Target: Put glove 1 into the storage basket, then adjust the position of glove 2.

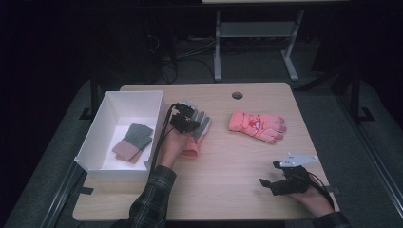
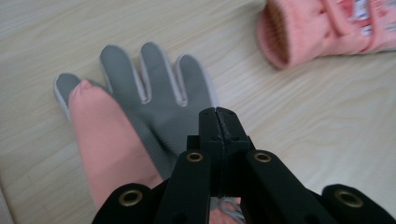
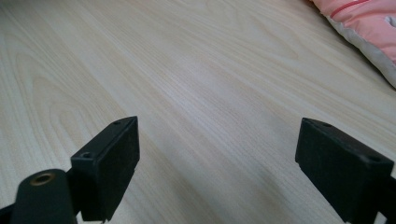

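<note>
A grey glove with a pink cuff (image 1: pixel 203 124) (image 2: pixel 159 93) lies flat near the table's middle, fingers pointing away. My left gripper (image 1: pixel 187 122) (image 2: pixel 218 116) hangs over its palm with the jaws pressed together; I cannot tell whether any fabric is pinched between them. To the right lies a pink glove (image 1: pixel 258 126) (image 2: pixel 317 28) (image 3: pixel 369 28). Near the table's front right corner, my right gripper (image 1: pixel 267 174) (image 3: pixel 217 158) rests low over bare wood. It is open, with nothing between its jaws.
A white open box (image 1: pixel 95 142) stands at the table's left side with a matching grey and pink glove (image 1: pixel 134 141) inside. The wooden table (image 1: pixel 228 185) has a round cable hole (image 1: pixel 237 95) at the back. Desk legs and cables stand beyond it.
</note>
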The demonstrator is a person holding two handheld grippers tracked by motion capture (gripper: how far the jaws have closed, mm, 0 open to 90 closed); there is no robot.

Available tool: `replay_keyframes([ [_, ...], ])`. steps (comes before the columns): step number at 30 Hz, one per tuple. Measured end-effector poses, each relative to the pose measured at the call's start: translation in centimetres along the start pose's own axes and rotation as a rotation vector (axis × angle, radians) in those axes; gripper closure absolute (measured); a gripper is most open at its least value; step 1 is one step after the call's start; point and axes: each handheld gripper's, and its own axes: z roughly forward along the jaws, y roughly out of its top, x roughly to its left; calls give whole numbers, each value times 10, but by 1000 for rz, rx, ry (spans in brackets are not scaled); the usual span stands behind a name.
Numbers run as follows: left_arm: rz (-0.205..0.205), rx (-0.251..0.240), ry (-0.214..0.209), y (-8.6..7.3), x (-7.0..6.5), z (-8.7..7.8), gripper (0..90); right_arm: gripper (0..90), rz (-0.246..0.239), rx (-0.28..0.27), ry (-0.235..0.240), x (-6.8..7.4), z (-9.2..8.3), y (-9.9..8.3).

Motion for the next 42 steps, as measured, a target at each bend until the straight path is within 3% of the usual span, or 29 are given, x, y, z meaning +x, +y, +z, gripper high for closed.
replay_keyframes([
  [6, -5, 50, 28, -7, 8, 15, 899, 135, -1, -1, 0, -1, 0, 0],
  [11, -14, 74, 16, -10, 9, 22, 899, 135, 1, -3, 0, 0, 0, 0],
  [16, -21, 95, -20, -13, 6, 28, 900, 135, -3, -2, 0, 0, 0, 0],
  [25, -6, 115, -67, -15, -6, 24, 900, 135, -2, -5, -1, -1, -1, 0],
  [33, 57, 172, -149, -21, -23, 16, 900, 135, 4, -6, -3, -2, -1, -1],
  [42, 142, 206, -246, -25, -56, 13, 900, 135, 4, -14, -3, -2, -2, -1],
])
